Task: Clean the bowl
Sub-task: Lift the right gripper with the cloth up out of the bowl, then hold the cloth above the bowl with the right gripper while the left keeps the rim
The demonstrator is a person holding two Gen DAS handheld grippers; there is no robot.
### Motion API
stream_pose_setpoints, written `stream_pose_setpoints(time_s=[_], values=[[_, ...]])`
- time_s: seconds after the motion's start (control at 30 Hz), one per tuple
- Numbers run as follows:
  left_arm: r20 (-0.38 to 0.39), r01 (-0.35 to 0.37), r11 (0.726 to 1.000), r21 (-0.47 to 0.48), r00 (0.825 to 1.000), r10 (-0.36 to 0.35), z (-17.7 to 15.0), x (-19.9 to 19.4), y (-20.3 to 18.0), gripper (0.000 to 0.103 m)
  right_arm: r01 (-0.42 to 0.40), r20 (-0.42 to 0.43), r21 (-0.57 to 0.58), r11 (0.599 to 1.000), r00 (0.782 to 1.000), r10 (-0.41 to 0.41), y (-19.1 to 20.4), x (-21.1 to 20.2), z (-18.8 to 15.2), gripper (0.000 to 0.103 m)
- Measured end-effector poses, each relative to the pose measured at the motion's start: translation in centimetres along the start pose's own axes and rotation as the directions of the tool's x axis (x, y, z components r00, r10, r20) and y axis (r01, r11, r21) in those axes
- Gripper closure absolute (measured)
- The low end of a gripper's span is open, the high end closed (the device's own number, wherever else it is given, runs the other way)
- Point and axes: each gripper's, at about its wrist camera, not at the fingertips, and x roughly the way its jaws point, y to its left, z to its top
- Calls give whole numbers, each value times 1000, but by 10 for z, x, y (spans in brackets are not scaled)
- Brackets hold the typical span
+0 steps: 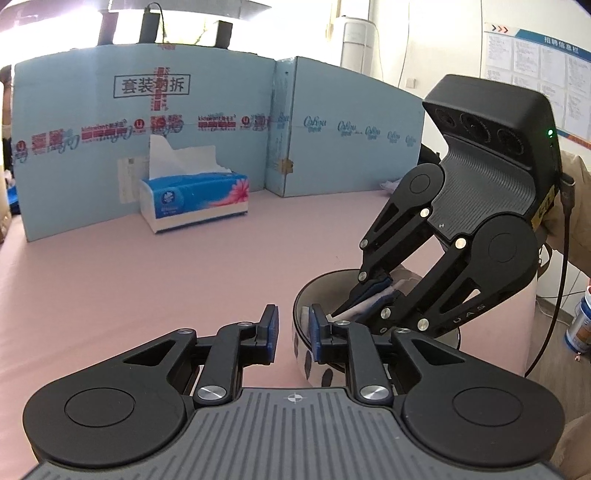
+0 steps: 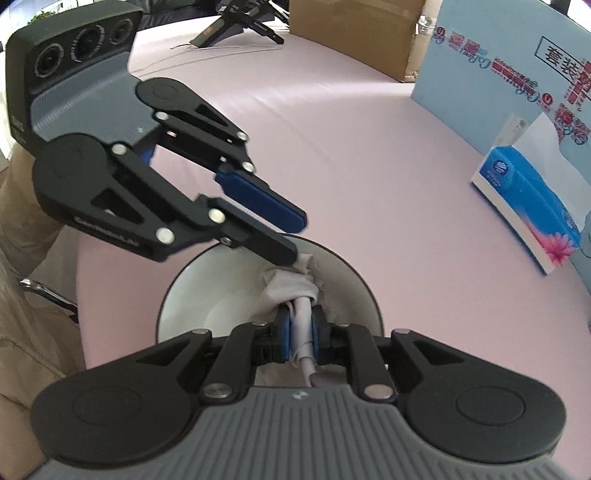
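Observation:
A bowl [image 2: 207,295] with a white inside, dark rim and spotted outer wall [image 1: 314,365] sits on the pink table. My right gripper [image 2: 300,332] is shut on a crumpled white tissue [image 2: 291,284] and presses it against the bowl's inner wall; it also shows in the left wrist view [image 1: 373,299], reaching down into the bowl. My left gripper [image 1: 293,328] is open and straddles the bowl's near rim, one finger inside and one outside; in the right wrist view [image 2: 295,236] its fingers are apart over the far rim.
A blue tissue box [image 1: 194,197] with a sheet sticking up stands at the back, also in the right wrist view [image 2: 528,214]. A light blue cardboard screen [image 1: 229,122] walls the table's far side. A brown carton [image 2: 354,33] and a black stand [image 2: 236,22] sit farther off.

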Motion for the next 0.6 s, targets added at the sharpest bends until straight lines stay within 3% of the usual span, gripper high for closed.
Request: stream_pose_setpoints(time_s=[0.3,0.6], values=[[-9,-2,1000,-2,1000,2,0,3,2,74,-51,-47,-87,995,998,47,21,-3,6,88],[-14,-5,1000,4,1000,5,1,5,6,65,-49,-114,-138,989,993,33,35,-6,7,88]])
